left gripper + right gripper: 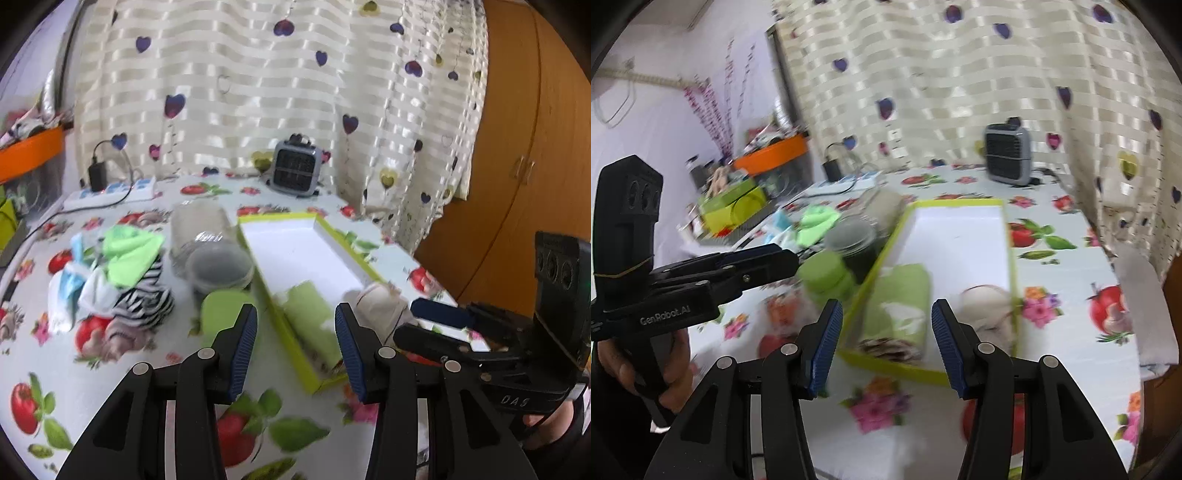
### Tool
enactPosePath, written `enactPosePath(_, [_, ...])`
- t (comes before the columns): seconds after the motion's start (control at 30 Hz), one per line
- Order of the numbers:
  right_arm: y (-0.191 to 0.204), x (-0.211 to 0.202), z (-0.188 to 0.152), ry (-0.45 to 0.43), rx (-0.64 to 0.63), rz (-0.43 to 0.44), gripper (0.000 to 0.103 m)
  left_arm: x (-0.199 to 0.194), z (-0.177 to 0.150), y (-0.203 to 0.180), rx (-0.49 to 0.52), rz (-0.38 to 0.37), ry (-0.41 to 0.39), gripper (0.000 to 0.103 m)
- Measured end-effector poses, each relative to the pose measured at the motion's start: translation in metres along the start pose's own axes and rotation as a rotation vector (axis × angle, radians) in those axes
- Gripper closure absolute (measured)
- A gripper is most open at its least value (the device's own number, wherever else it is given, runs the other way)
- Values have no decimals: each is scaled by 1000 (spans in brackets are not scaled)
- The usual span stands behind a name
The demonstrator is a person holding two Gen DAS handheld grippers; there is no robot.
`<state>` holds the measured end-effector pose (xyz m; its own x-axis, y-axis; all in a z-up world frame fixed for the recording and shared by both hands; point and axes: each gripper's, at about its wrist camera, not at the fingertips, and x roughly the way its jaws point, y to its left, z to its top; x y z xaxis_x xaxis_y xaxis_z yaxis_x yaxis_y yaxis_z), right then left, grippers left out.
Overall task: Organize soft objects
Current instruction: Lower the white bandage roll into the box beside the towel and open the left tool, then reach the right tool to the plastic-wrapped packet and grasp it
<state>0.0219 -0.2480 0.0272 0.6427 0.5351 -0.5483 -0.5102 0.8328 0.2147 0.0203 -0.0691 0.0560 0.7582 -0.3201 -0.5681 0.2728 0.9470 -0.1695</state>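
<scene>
A tabletop (pixel 155 354) under a fruit-and-flower print cloth stands against a cream striped curtain (pixel 258 85) with heart motifs; a wooden wardrobe (pixel 517 147) is at the right. At the rear edge sit a small grey fan heater (pixel 294 168) and a white power strip (pixel 110 194) with a black adapter plugged in.

A shallow box (pixel 960 236), lime-edged with a white interior, lies at centre. Inside its near end are a folded green cloth (pixel 901 299), a beige soft item (pixel 986 306) to its right, and a dark patterned piece (pixel 886 347) at the front wall. Left of the box, a heap of soft garments (pixel 114 280), green, striped, white and blue, rests on the cloth. Between the heap and the box stand clear plastic jars (pixel 210 243) and a green lid (pixel 225 310).

The left gripper (pixel 295 332) hovers over the box's near corner, jaws apart, holding nothing. The right gripper (pixel 886 325) hovers over the box's near end, jaws likewise apart and empty.
</scene>
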Motion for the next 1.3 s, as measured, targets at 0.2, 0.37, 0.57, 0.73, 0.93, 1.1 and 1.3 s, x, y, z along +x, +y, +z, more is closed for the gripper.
enactPosePath(0.2, [16,3,-3,18,1,40,52,-22,-17,16,8,42,5,60])
enactPosePath(0.37, [22,6,-5,24,14,51,52,-23,-31,38,-45,62,49,60])
enactPosePath(0.57, [33,15,-7,52,-6,71,52,-21,-45,63,-125,109,76,60])
enactPosePath(0.73, [54,30,-8,91,-68,108,52,-20,-52,79,-164,137,85,60])
enactPosePath(0.93, [78,59,-11,155,-135,145,52,-22,-53,103,-224,186,93,60])
enactPosePath(1.1, [92,81,-10,200,-177,150,52,-27,-55,122,-270,210,93,60])
enactPosePath(1.3, [111,107,-8,253,-229,154,52,-29,-59,146,-320,255,111,60])
